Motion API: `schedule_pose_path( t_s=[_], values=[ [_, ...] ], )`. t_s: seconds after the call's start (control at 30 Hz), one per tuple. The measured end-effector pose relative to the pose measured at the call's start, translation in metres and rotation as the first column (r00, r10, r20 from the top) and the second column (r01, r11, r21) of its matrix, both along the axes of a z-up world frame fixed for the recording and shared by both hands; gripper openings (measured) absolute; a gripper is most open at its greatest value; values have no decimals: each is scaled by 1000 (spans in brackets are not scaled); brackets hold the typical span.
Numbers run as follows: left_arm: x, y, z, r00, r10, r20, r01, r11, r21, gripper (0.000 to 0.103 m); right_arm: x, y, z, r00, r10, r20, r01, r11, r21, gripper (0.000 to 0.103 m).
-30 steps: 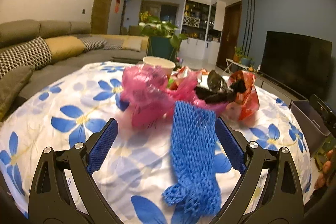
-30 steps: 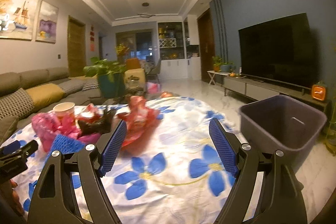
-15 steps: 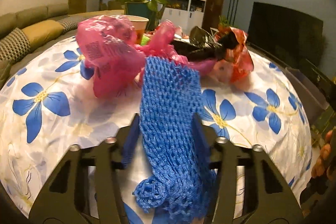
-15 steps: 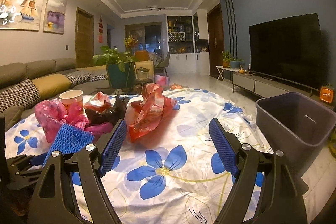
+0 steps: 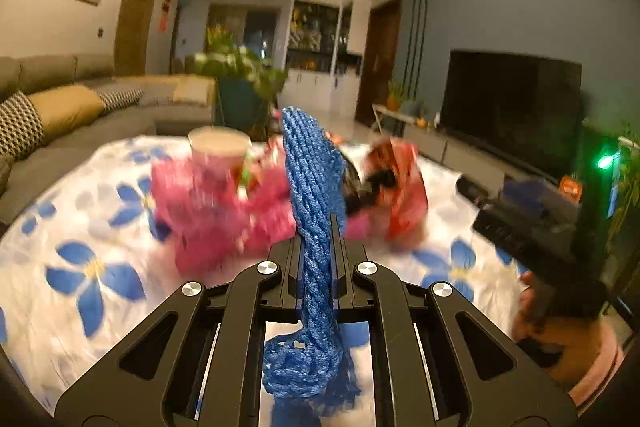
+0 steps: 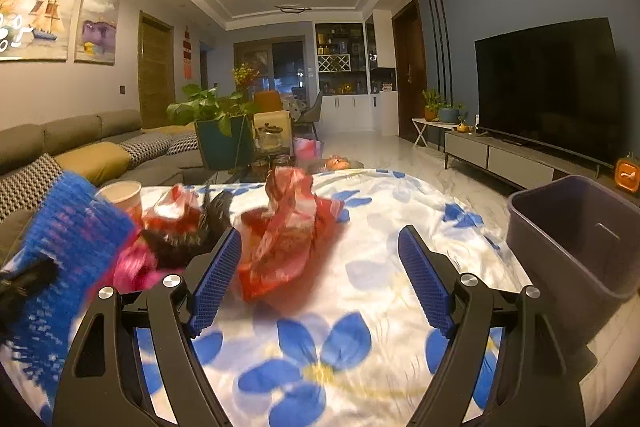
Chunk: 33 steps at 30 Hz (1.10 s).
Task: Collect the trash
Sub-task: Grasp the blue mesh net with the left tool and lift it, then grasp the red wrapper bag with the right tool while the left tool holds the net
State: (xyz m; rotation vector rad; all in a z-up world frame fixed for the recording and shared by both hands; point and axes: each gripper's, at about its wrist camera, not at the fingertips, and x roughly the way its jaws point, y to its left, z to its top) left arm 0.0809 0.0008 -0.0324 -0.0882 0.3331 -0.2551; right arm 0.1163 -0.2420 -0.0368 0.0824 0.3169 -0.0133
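Warm ceiling glow, motion blur (fisheye-bent edges)

A home living room: sofa (image 6: 80, 143) with cushions, wall-side television (image 6: 548, 87), framed paintings (image 6: 36, 19), potted plant (image 6: 212, 111).

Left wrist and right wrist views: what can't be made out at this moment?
- Left wrist: the pink bag and paper cup are motion-blurred; no detail is readable.
- Left wrist: the blue foam net in the left gripper hides the trash behind it.
- Right wrist: the bin is cut off by the edge, its floor hidden.
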Motion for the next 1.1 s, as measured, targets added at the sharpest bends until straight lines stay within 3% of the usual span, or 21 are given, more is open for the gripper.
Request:
schedule_pose_path(
  t_s=[0.17, 0.47, 0.57, 0.63, 0.77, 1.1],
  values=[
    [11, 13, 22, 992, 101, 78, -102, 995, 0, 8, 31, 3, 1, 999, 11, -33, -11, 1000, 16, 76],
    [42, 29, 28, 989, 137, 51, -135, 990, -52, 8, 89, 11, -9, 988, 41, -152, -38, 999, 28, 46],
    [48, 31, 25, 991, 132, 37, -130, 990, -47, 8, 103, 14, -14, 976, 71, -204, -65, 997, 33, 29],
    [50, 30, 24, 991, 130, 32, -129, 991, -44, 8, 107, 17, -18, 969, 90, -228, -85, 996, 31, 5],
    [53, 33, 24, 991, 134, 22, -133, 990, -46, 8, 100, 11, -12, 978, 79, -195, -72, 996, 47, 1],
    [43, 30, 31, 990, 132, 39, -130, 990, -49, 8, 45, -22, 29, 999, -47, -2, 47, 998, -48, 1]
  ],
)
